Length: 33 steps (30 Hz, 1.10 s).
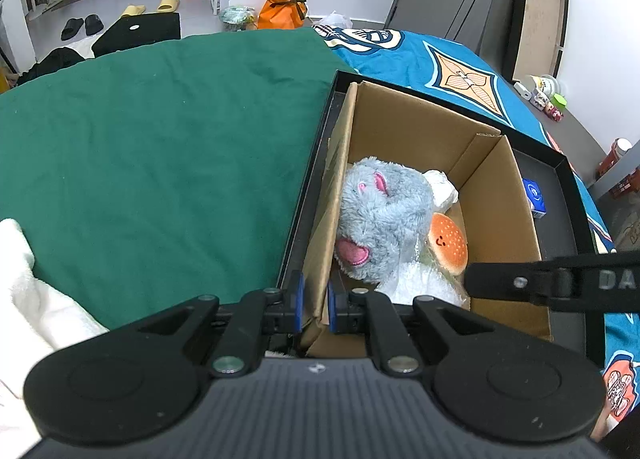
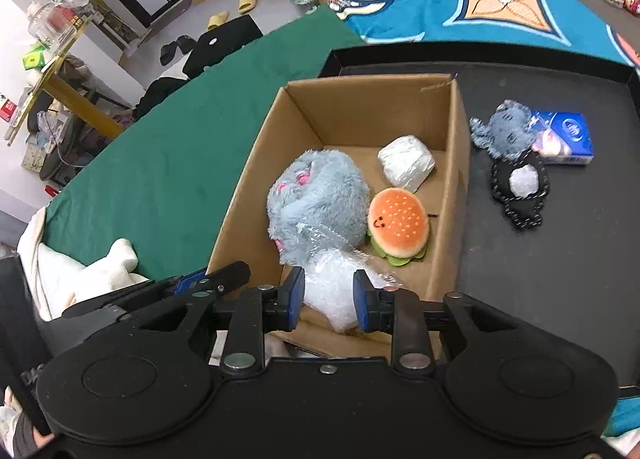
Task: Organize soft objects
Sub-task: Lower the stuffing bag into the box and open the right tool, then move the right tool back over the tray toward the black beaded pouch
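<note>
A cardboard box (image 2: 460,179) stands in a black tray (image 2: 540,279). Inside lie a grey fluffy plush (image 2: 316,203), a burger plush (image 2: 398,221), a white wrapped packet (image 2: 406,163) and a white plush in clear plastic (image 2: 332,291). My right gripper (image 2: 329,295) hangs over the box's near end, open, with the white plush between its fingers but not pinched. My left gripper (image 1: 315,299) is shut on the box's left wall (image 1: 332,195). A right gripper finger (image 1: 500,281) reaches in from the right above the toys. A grey-and-black doll (image 2: 516,163) lies on the tray.
A blue tissue pack (image 2: 568,135) lies on the tray beside the doll. The tray rests on a green cloth (image 1: 160,139) and a blue patterned cloth (image 1: 440,59). White fabric (image 1: 24,279) is bunched at the left. Floor clutter and shelves lie beyond.
</note>
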Tool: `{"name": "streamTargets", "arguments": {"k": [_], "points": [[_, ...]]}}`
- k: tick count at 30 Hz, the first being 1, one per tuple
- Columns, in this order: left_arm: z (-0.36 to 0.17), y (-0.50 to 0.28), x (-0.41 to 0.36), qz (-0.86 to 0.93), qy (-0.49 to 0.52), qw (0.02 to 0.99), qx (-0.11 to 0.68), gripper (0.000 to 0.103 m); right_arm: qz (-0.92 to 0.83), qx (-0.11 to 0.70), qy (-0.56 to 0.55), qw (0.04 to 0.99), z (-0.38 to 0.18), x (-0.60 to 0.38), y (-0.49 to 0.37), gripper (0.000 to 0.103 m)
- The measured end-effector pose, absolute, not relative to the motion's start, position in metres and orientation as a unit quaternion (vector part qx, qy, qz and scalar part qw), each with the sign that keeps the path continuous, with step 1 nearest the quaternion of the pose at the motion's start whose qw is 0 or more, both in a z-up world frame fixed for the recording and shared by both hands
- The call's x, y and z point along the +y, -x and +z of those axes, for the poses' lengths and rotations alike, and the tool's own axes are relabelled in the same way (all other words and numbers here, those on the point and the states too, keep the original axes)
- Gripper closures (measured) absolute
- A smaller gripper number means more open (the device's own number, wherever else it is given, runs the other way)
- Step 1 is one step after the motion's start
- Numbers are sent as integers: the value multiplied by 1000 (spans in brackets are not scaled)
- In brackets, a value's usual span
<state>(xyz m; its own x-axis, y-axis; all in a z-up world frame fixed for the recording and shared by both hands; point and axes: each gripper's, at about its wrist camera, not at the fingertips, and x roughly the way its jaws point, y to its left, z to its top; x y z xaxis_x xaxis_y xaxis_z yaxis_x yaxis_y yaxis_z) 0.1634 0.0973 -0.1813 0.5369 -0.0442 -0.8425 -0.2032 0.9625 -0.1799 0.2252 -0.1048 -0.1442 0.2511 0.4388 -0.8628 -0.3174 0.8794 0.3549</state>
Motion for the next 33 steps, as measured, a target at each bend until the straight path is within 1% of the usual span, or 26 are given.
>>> {"name": "streamTargets", "arguments": {"k": [4,6,10,17,21,22,25,26,28,30,33], "points": [[-182,-164,96,47,124,867,480,93,244,547,-52,799,-130,-120,-228,59],[-182,-164,95,48,121,867,480,93,247,541,-52,802,-125,-126,-230,58],[-180,-165,91,51,112,867,482,93,252,530,-51,808,-117,-140,-235,49],[-176,-167,80,59,75,867,489,93,256,519,-60,813,-115,-162,-247,41],[-174,-169,74,66,58,866,493,92,261,515,-67,814,-114,-175,-253,35],[-174,-169,73,67,54,865,494,91,264,514,-69,814,-114,-179,-256,31],[-174,-171,70,70,46,862,501,89,268,504,-63,819,-112,-189,-260,23],[-173,-172,71,71,47,860,503,87,269,501,-63,820,-112,-191,-261,22],[-173,-173,70,79,41,857,508,77,272,500,-69,819,-114,-198,-265,19],[-172,-174,69,85,36,855,510,57,273,502,-75,817,-119,-205,-268,19],[-171,-175,67,89,31,854,512,47,271,508,-84,813,-125,-212,-272,18]]}}
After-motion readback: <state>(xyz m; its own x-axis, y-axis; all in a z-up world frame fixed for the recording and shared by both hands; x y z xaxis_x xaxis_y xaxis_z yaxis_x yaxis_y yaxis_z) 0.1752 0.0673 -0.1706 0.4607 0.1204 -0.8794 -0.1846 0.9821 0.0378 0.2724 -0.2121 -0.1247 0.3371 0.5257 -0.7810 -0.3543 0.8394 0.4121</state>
